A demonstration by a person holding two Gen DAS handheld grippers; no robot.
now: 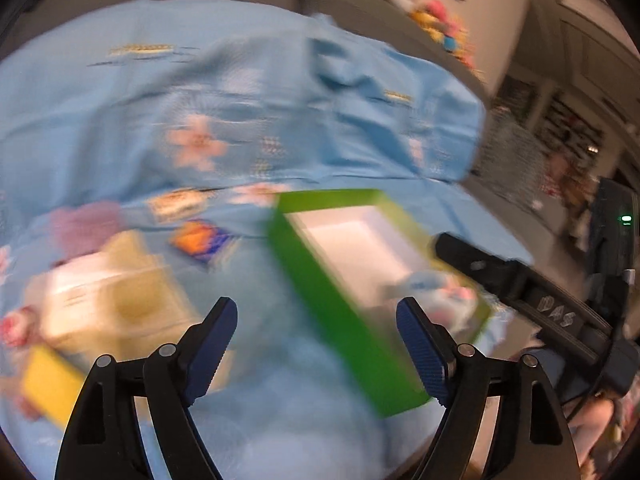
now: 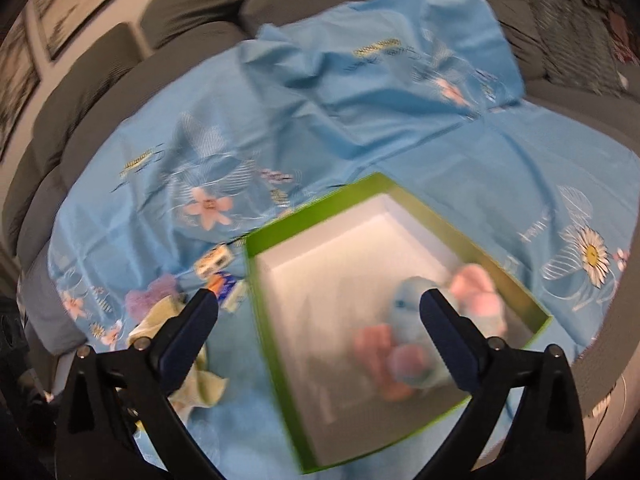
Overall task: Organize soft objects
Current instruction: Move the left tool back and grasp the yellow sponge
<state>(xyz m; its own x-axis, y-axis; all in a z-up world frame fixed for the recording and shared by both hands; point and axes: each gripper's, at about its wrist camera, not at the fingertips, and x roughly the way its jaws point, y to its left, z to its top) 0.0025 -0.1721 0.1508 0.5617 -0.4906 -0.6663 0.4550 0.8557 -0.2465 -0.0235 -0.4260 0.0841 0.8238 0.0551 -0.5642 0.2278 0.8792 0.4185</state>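
Soft toys, blue (image 2: 416, 300) and pink (image 2: 478, 290), lie inside green box (image 2: 276, 344) toward its 4 o'clock corner, on blue floral sheet (image 2: 280, 120); right gripper (image 2: 318, 308) jaws spread, empty, above box. Left gripper (image 1: 316, 320) likewise agape, holding nothing; loose soft items (image 1: 116, 292) at its 9 o'clock, blurred

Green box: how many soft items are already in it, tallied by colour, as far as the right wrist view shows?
Inside the green box, blurred, so approximate:
Blue plush: 1
Pink soft pieces: 3, the other two at and
Total: 4
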